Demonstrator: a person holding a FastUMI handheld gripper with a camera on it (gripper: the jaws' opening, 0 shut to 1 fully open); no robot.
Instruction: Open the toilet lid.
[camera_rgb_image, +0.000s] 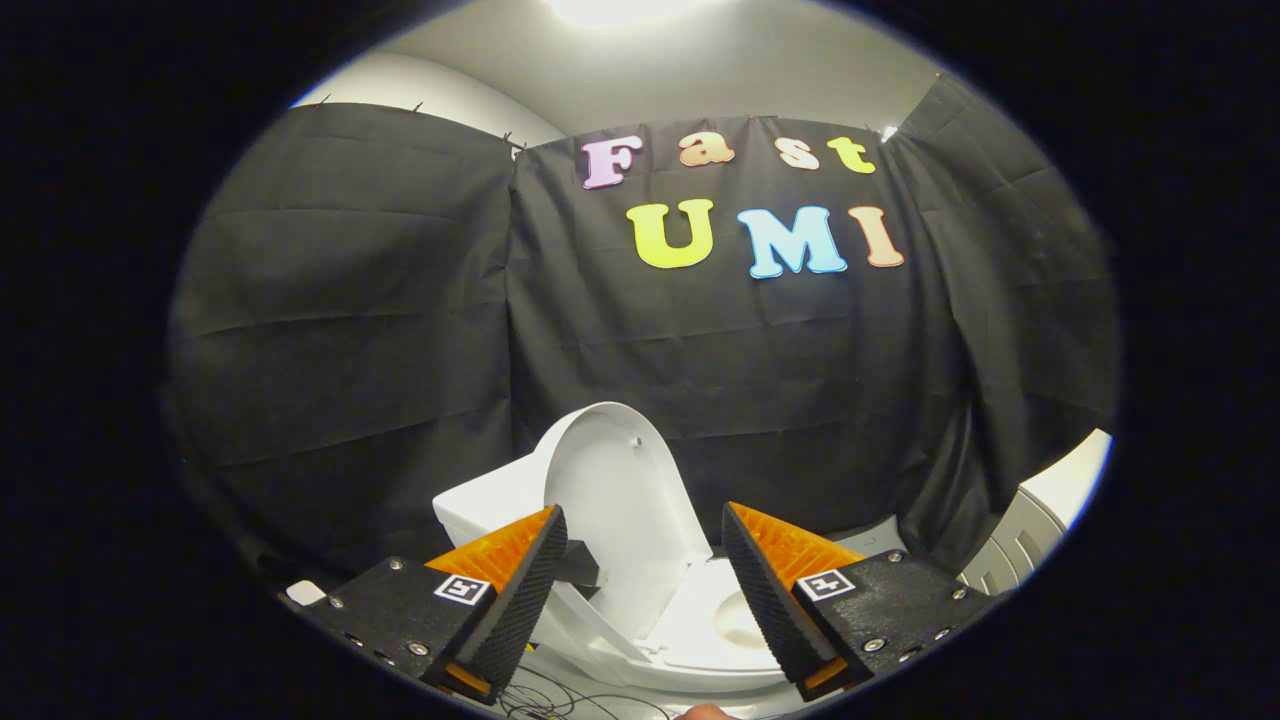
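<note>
With the gripper (640, 580) spread open and empty, the raised lid (620, 500), seemingly resting near upright, could have dropped back onto the toilet (720, 630).

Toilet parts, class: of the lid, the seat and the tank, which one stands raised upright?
The lid, upright between the open fingers; the seat lies flat, the tank sits behind.
</note>
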